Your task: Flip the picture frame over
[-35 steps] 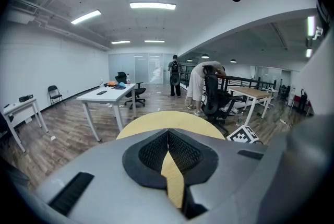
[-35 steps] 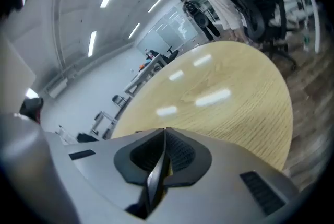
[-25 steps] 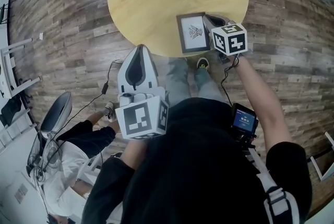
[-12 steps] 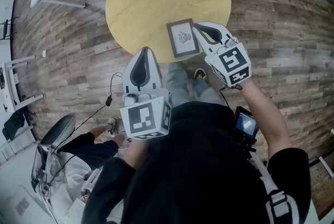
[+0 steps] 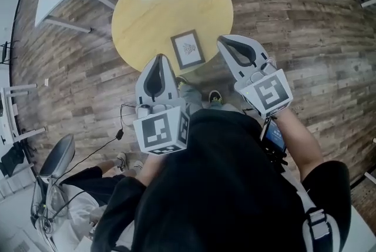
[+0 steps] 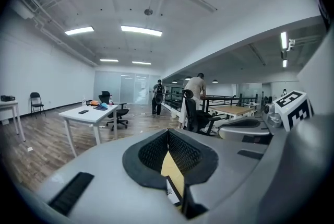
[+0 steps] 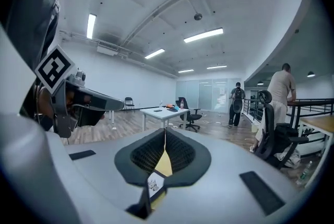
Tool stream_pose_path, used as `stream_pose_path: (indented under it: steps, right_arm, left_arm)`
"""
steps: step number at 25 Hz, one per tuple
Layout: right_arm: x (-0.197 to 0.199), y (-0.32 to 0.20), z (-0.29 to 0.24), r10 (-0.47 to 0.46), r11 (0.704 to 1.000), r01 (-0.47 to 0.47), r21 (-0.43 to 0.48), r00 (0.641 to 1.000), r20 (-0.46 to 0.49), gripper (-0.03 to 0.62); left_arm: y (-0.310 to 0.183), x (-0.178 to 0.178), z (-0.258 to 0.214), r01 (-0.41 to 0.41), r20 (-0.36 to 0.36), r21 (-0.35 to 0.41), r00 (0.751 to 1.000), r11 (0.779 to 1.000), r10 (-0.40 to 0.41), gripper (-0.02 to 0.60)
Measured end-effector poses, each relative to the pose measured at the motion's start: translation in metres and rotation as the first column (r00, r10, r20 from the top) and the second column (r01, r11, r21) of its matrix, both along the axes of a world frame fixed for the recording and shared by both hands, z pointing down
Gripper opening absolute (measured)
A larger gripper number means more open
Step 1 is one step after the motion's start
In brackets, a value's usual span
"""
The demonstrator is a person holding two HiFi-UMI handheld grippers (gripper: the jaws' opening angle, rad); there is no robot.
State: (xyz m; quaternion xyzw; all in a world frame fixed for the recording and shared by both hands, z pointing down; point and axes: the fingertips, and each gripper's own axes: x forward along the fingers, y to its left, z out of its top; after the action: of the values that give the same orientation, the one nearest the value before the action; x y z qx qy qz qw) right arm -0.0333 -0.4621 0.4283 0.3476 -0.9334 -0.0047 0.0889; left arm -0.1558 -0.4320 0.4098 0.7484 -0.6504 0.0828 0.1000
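Lifted clear of the table (image 5: 147,10) since a second ago, the right gripper (image 5: 223,41) is being held off its near edge, beside the left gripper (image 5: 158,59). Both pairs of jaws are being kept together, empty. The picture frame (image 5: 188,49) is being left flat, print up, just inside that edge, bare tabletop beyond.

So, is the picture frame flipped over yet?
Probably done: the picture frame lies flat on the round table, drawing side up. Nothing is in hand: the left gripper and right gripper are both shut and empty, away from the frame. Nothing seems left.
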Motion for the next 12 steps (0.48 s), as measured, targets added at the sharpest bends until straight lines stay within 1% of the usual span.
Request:
stream_pose_path:
  steps: [4,9,12]
  right_arm:
    - [0.014,0.012,-0.011,0.025,1.000,-0.025,0.014,1.000,0.012,0.023]
    - [0.013,0.033,-0.022,0.006,0.999,-0.007,0.044,1.000,0.024,0.023]
    - [0.012,0.040,-0.032,-0.002,0.999,0.001,0.054,1.000,0.026,0.023]
  left_arm:
    - [0.012,0.012,-0.010,-0.009,-0.011,0.043,1.000,0.999,0.009,0.021]
    - [0.029,0.019,-0.014,-0.017,-0.015,0.071,1.000,0.997,0.018,0.021]
    - [0.032,0.022,-0.025,-0.020,-0.015,0.090,1.000,0.996,0.021,0.021]
